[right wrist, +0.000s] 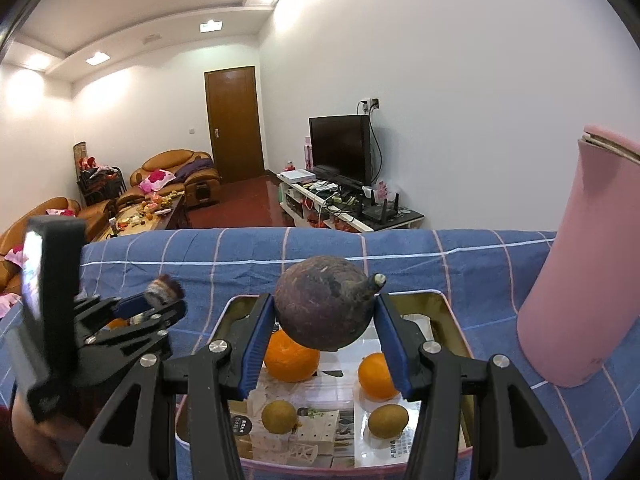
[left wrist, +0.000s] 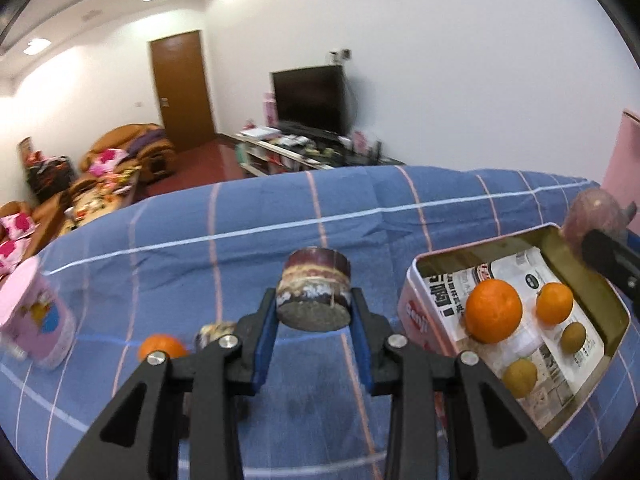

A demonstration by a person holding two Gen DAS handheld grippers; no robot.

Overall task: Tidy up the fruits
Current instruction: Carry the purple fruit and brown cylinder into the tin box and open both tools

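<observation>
Mid-sort: right tongs [right wrist: 326,336] pinch mangosteen [right wrist: 324,308] over tin [right wrist: 456,308]; left tongs [left wrist: 314,320] pinch sugarcane chunk [left wrist: 316,292]. Next: lower, release.

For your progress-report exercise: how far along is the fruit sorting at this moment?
Done: two oranges and two small brown fruits lie in the tin. In hand: the right gripper holds a dark round fruit over the tin; the left gripper grips a short sugarcane piece. Left: a small orange on the blue cloth.
</observation>
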